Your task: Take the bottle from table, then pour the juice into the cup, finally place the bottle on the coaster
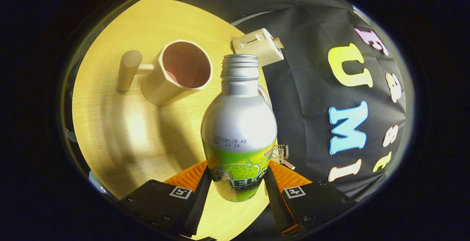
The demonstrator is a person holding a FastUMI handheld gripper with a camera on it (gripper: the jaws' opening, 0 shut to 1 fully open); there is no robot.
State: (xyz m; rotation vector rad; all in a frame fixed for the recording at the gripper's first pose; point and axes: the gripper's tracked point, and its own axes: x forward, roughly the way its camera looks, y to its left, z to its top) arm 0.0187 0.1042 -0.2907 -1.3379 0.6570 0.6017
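Tool (238, 182) clenched on bottle (238, 131) at its label band, both fingers pressing; bottle's long axis leans forward, open neck nearing cup (176, 73) just beyond on table (121, 131).

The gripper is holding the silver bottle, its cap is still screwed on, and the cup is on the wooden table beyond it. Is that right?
Not quite. The gripper view shows the hand-held gripper shut on the silver bottle, but its cap is off: the threaded neck is bare and open. The cup does sit on the wooden table beyond it.
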